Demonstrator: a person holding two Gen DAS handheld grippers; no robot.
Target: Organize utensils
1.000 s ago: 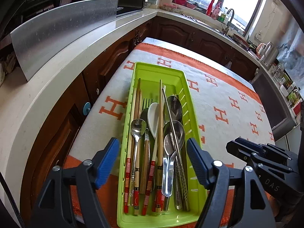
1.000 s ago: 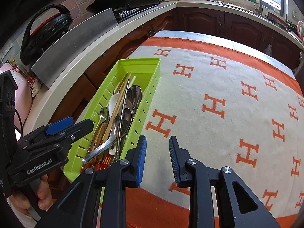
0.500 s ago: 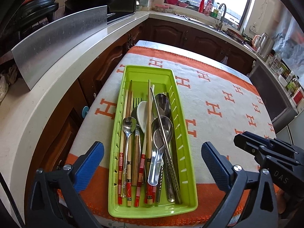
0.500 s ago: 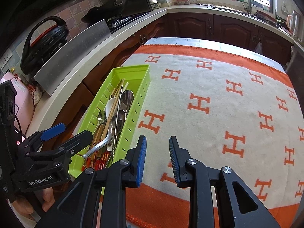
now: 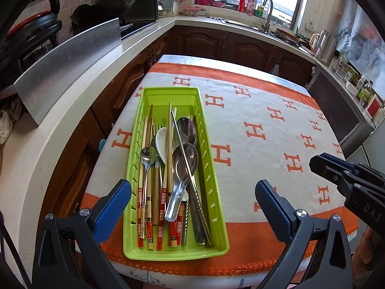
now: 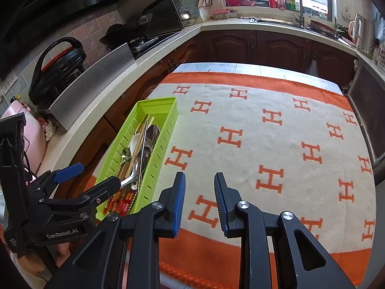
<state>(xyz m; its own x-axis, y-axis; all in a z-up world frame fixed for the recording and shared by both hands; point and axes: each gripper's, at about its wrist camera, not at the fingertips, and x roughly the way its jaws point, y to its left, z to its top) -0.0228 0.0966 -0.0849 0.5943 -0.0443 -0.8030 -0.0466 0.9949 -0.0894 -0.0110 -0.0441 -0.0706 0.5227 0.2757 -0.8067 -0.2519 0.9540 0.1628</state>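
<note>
Since a second ago the left gripper (image 5: 192, 207) has pulled back and up from the green tray (image 5: 216, 216) and spread its jaws much wider, so the tray's near end now shows whole.

From the left wrist, the tray lies along the table's left edge, its near end close to the orange hem of the blanket (image 5: 264, 130); open blanket runs to the right. Brown cabinets and a pale counter (image 5: 48, 120) curve round behind, with a sink under the window. Spoons (image 5: 186, 161), chopsticks (image 5: 169, 149) and a fork lie lengthwise, heaped together. Wide open and empty, the blue pads sit outside the tray's near corners, the left pad just beside its wall.

From the right wrist, the right gripper (image 6: 199, 202) hovers over bare blanket, jaws parted only narrowly and holding nothing. The tray lies to its left, near but apart, with the left gripper (image 6: 89, 175) over its near end.
</note>
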